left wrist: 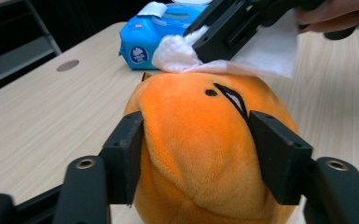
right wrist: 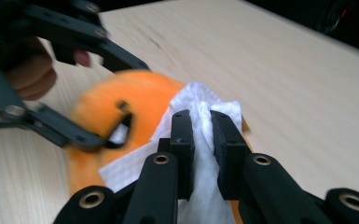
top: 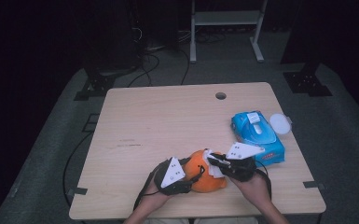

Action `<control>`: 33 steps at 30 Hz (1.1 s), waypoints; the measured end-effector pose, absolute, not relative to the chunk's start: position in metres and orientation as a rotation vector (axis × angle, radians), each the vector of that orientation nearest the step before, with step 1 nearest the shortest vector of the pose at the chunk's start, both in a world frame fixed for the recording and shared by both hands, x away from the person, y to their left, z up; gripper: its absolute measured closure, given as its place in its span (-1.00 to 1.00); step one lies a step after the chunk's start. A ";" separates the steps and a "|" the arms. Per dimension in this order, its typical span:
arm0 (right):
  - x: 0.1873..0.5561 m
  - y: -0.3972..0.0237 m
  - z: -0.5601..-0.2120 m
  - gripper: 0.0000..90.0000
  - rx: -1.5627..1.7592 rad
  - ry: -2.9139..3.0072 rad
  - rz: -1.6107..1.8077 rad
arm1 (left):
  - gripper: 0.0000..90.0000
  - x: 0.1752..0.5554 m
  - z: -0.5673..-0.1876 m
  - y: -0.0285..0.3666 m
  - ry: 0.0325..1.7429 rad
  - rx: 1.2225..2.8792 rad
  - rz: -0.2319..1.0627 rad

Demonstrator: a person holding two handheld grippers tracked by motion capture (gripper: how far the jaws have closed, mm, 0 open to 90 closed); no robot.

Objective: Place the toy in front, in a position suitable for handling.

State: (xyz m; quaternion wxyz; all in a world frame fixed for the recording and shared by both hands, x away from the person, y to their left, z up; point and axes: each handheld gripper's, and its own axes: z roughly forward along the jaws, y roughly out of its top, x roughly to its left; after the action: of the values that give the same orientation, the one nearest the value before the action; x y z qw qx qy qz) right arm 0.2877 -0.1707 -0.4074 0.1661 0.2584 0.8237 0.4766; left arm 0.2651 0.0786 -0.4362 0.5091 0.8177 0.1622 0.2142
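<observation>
my left gripper (left wrist: 193, 154) clamps the orange plush toy (left wrist: 205, 154) at lower centre. my right gripper (right wrist: 201, 140) pinches a white wipe (right wrist: 200, 105) against the toy's top.

Evenly lit from overhead on the table (top: 168, 121), with near-black surroundings beyond its edges in the high view. Soft, grainy and low in detail there. No harsh glare; faint shadows under the orange plush (left wrist: 205, 149). Motion-blurred on that plush in the right gripper view, sharp in the left gripper view.
</observation>
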 end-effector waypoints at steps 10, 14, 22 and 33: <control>0.269 -0.146 -0.409 0.77 0.609 2.430 1.348 | -0.60 0.280 -0.441 0.087 0.562 1.999 0.260; 0.262 -0.134 -0.401 0.77 0.566 2.418 1.391 | -0.30 0.268 -0.433 0.077 0.425 2.016 0.430; 0.281 -0.161 -0.402 0.77 0.680 2.332 1.356 | -0.33 0.262 -0.434 0.072 0.349 1.992 0.531; 0.263 -0.134 -0.404 0.77 0.579 2.388 1.362 | -0.43 0.263 -0.436 0.076 0.414 2.038 0.483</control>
State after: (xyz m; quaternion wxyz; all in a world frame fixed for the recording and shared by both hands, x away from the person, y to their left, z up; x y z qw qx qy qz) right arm 0.2632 -0.1337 -0.4038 0.1652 0.2033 0.8383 0.4782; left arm 0.2632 0.0755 -0.4359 0.4825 0.8361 0.1699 0.1981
